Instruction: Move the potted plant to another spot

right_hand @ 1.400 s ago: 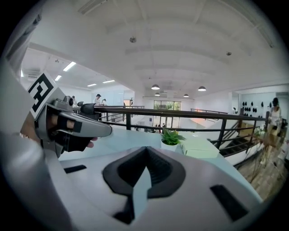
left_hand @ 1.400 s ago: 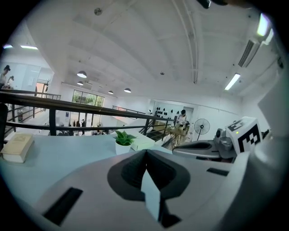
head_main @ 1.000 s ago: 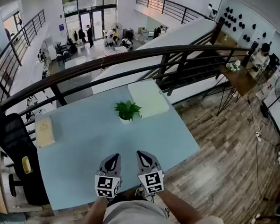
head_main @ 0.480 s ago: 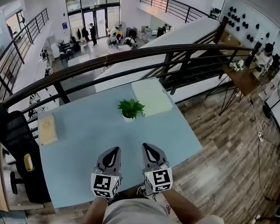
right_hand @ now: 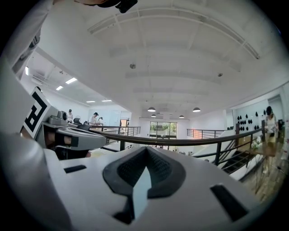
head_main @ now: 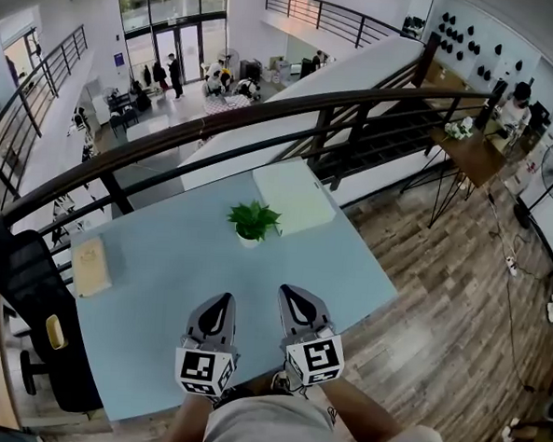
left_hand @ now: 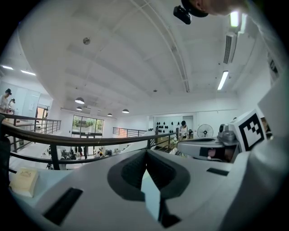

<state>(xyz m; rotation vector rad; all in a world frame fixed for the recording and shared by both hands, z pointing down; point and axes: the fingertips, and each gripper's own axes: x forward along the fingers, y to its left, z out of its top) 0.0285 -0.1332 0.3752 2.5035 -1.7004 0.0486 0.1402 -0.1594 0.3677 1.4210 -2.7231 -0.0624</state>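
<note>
A leafy potted plant (head_main: 253, 221), white round pot, tops the smooth blue counter (head_main: 161, 283). Our left claw (head_main: 221, 302) and right claw (head_main: 292, 294), clenched empty, have risen

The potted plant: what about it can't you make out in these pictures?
- Head view: potted plant too small for detail; leaves cover most of its pot.
- Left gripper view: no plant visible; left gripper fills the lower half.
- Right gripper view: same, with the right gripper.
</note>
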